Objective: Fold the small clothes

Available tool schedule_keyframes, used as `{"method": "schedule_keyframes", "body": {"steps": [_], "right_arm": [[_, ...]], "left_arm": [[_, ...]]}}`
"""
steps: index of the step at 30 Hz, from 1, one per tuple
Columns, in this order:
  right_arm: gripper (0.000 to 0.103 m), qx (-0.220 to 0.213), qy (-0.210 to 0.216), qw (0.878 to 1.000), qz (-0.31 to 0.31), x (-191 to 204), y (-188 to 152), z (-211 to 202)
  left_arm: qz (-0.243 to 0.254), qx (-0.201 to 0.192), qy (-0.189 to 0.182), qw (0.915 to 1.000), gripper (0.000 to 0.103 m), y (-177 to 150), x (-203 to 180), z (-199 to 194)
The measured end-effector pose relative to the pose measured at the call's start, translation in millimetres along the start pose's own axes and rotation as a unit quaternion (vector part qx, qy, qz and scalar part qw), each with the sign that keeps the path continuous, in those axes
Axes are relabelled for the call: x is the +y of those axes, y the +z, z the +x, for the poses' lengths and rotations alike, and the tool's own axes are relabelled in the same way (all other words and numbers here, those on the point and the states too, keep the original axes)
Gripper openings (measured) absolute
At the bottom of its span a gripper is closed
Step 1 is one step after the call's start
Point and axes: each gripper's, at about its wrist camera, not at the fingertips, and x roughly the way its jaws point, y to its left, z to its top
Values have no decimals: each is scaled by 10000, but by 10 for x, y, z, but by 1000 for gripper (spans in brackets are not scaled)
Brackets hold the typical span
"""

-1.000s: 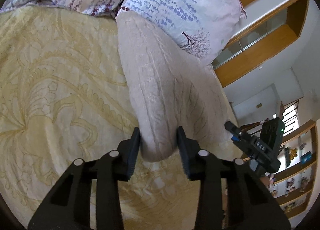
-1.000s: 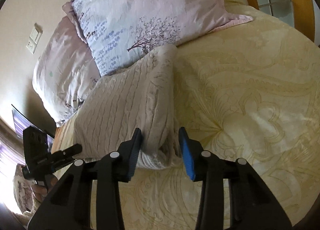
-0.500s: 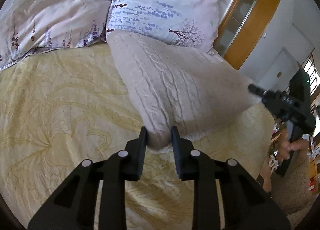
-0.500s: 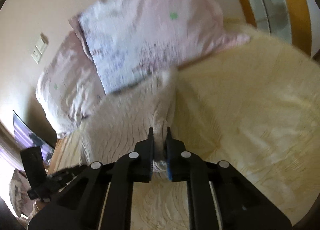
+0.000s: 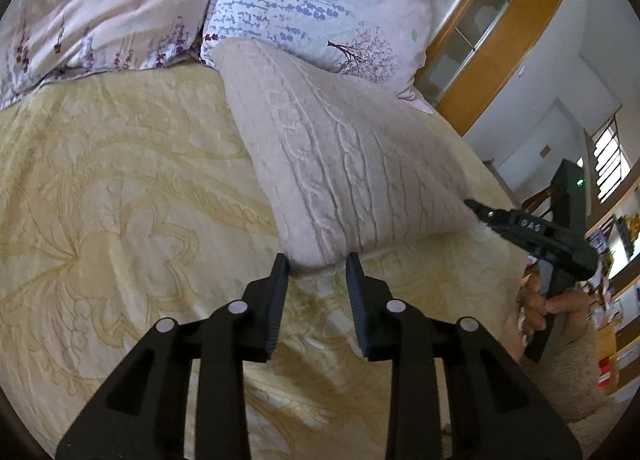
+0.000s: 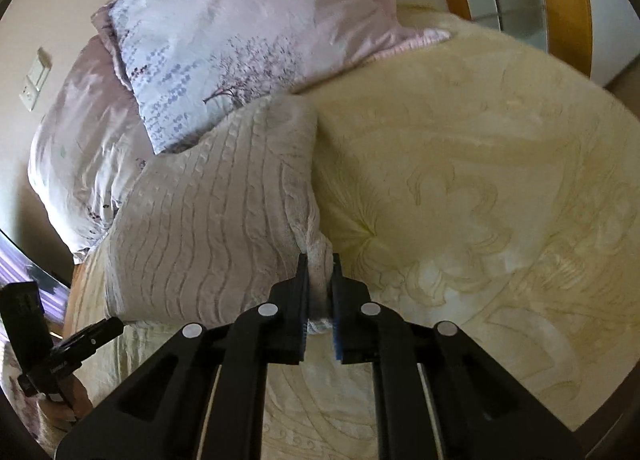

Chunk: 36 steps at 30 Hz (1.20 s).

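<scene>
On yellow patterned bedspread [image 5: 120,187]: beige cable-knit garment [image 5: 340,163], far end against floral pillows [image 5: 320,7]. Left gripper [image 5: 316,264] easing apart, near corner between pads. Right gripper [image 6: 319,260] clamped tight on other corner. Wooden-framed glass panel [image 5: 492,19] behind.

Beige cable-knit sweater [image 5: 340,163], near corners lifted off the yellow bedspread [image 5: 120,199], far edge against pillows [image 5: 320,3]

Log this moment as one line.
left gripper: opening, knit garment corner between | right gripper: shut on garment's other corner | bedspread underneath
</scene>
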Motion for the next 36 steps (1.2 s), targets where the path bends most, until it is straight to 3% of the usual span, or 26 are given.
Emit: {"method": "schedule_keyframes", "body": {"steps": [3,4,5,7,11,15,17,19,20,22,25,29,33,36], "right_arm": [[13,-26,207,9997,118,2,40,-81],[20,-59,306,9994,181,-1,64,-119],[23,-136,476,9984,290,-9,122,-178],[44,-247,696,9963,431,4,227,-223],[48,-140,881,9942,599,34,473,-75],[47,157,914,9926,782,3,583,168],[43,298,924,9925,748,22,590,270],[15,296,907,9935,616,63,580,292],[14,204,892,9945,514,86,575,266],[11,-94,804,9963,276,137,572,153],[11,-181,657,9975,204,122,566,129],[10,91,190,9997,141,77,452,317],[11,162,278,9990,315,10,438,380],[15,278,382,9980,419,-31,493,360]], "left_arm": [[-204,-157,-281,9993,52,43,38,-105],[-296,-253,-373,9985,63,82,60,-152],[-373,-312,-430,9979,66,117,80,-175],[-532,-368,-522,9965,70,217,123,-182],[-904,-43,-538,9944,70,435,216,33],[-1214,152,-563,9909,68,510,270,210],[-1249,170,-574,9904,60,524,275,272],[-1364,236,-594,9886,51,520,291,342],[-1391,234,-598,9882,49,512,301,360],[-1391,208,-614,9882,33,497,317,369],[-1389,174,-709,9876,18,438,315,350],[-1306,102,-716,9888,15,301,271,299],[-1394,96,-827,9867,17,262,312,292],[-1532,148,-964,9834,27,297,353,242]]}}
